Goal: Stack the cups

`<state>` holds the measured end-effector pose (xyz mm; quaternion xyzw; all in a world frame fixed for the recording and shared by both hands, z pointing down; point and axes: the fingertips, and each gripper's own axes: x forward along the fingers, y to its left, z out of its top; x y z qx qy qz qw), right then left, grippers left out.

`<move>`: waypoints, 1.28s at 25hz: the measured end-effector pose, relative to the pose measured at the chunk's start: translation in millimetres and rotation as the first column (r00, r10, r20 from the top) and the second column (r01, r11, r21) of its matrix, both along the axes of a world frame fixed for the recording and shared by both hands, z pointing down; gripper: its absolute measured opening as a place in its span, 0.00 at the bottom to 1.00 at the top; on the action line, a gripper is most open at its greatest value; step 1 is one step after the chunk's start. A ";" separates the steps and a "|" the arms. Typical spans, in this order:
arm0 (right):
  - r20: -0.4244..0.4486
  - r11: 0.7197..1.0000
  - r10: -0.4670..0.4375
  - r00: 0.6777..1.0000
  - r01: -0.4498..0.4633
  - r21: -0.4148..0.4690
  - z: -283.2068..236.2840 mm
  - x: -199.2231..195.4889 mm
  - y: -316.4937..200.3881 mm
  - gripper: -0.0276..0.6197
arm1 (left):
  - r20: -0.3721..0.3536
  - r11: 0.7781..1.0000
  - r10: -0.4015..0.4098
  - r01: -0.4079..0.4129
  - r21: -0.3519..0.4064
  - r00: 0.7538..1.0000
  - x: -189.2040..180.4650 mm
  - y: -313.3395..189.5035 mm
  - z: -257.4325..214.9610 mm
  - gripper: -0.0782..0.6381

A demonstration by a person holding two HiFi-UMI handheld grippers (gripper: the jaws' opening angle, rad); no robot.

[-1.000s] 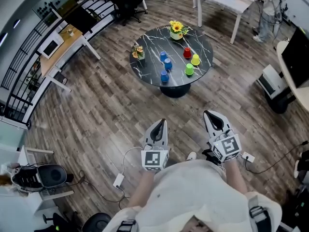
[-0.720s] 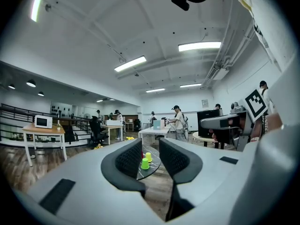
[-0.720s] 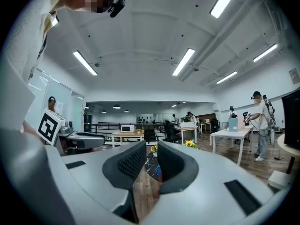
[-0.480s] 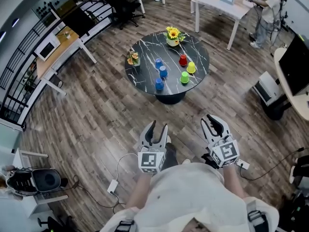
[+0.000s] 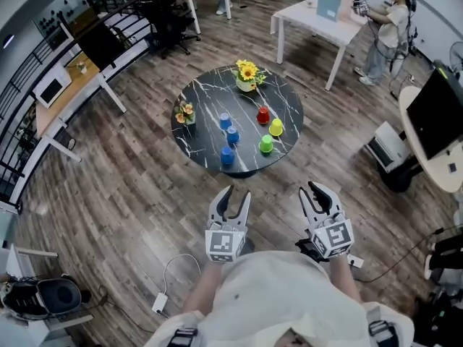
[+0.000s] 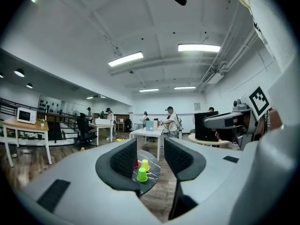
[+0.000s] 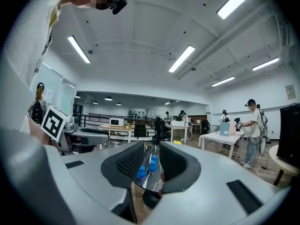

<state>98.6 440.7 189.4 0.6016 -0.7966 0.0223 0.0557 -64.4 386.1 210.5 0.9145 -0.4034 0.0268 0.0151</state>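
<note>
Six cups stand upside down on a round black marble table (image 5: 210, 92) ahead of me. Three blue cups (image 5: 232, 135) form a row on its left side, and a red cup (image 5: 263, 115), a yellow cup (image 5: 275, 127) and a green cup (image 5: 266, 144) stand on the right. My left gripper (image 5: 237, 196) and right gripper (image 5: 315, 192) hang over the floor short of the table. Both have just opened and hold nothing. The left gripper (image 6: 150, 156) frames the green cup (image 6: 142, 174) and yellow cup (image 6: 145, 164) far off. The right gripper (image 7: 151, 161) frames the blue cups (image 7: 152, 166).
A sunflower vase (image 5: 247, 74) and a small flower pot (image 5: 185, 112) share the table. White desks (image 5: 311, 20) and a person (image 5: 387, 27) are beyond it. A monitor on a round desk (image 5: 438, 114) is at right, a wooden desk (image 5: 61, 85) at left, a cable (image 5: 170, 277) on the floor.
Both grippers' jaws went from shut to open, the left wider. The table with the cups has come closer and lower in the head view as I moved toward it.
</note>
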 end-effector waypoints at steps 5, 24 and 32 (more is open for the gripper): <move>-0.022 1.000 -0.011 1.000 0.011 -0.001 0.5 -4.5 -59.8 0.24 | -0.001 0.999 0.047 -0.047 0.005 0.999 4.5 -60.1 -0.2 0.38; 0.028 1.000 0.017 0.999 -0.017 0.012 7.2 -29.8 -227.2 0.27 | 0.041 0.997 0.076 -0.076 -0.006 0.996 -24.6 -220.0 14.0 0.38; 0.027 0.998 -0.062 0.998 0.062 -0.003 21.2 -0.9 -289.5 0.27 | 0.052 1.000 -0.008 0.010 -0.024 0.999 0.0 -271.8 24.8 0.38</move>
